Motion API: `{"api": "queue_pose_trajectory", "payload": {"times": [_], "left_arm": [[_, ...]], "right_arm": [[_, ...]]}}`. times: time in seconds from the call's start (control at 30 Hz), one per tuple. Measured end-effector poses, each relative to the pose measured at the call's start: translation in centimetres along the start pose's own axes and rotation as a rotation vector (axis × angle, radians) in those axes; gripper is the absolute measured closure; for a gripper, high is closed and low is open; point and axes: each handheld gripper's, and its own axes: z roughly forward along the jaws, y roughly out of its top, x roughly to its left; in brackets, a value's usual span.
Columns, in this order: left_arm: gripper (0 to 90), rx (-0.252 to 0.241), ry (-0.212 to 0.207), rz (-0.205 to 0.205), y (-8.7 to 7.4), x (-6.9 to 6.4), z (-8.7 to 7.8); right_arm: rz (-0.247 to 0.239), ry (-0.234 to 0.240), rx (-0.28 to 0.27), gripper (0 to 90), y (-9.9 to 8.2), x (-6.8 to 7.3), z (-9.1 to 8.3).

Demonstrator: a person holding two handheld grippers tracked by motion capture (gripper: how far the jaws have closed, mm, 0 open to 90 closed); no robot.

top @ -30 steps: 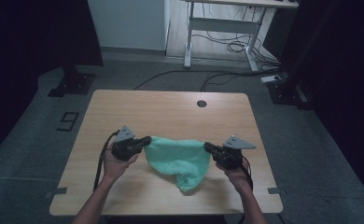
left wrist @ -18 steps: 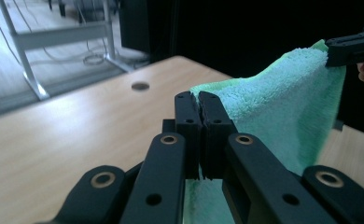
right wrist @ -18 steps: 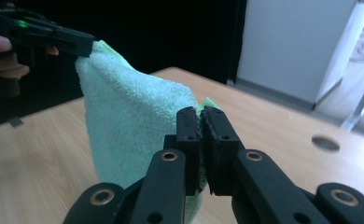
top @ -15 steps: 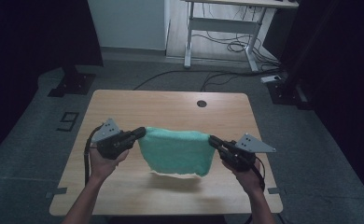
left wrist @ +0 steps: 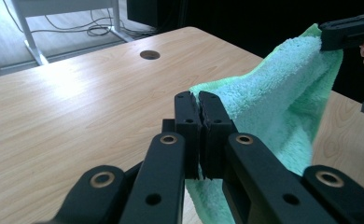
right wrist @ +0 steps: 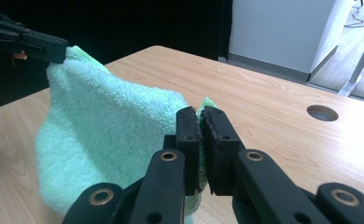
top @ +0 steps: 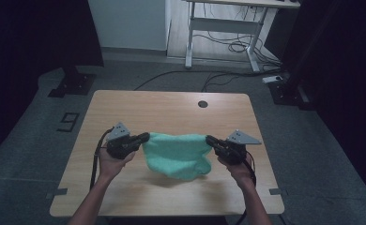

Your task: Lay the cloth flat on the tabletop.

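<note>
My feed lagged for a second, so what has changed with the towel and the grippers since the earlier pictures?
Both grippers drew apart, stretching the green towel from a bunched lump into a spread sheet that hangs between them above the table. The left gripper and the right gripper kept their jaws shut on its upper corners. Nothing was let go, and the table stayed as it was.

The towel [top: 179,157] was seen to be soft, fluffy terry cloth, matt green; the table [top: 171,110] was faced in smooth pale wood-grain; the jaws were of matt black plastic.
</note>
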Motion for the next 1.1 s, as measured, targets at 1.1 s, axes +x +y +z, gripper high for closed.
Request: {"api": "queue_pose_trajectory", "payload": {"times": [1.1], "left_arm": [[83.2,0.110,0.085,-0.076,-0.7,5.8,8.2]], "right_arm": [[0.076,-0.098,0.131,81.0,-1.5,-5.7,8.6]]}}
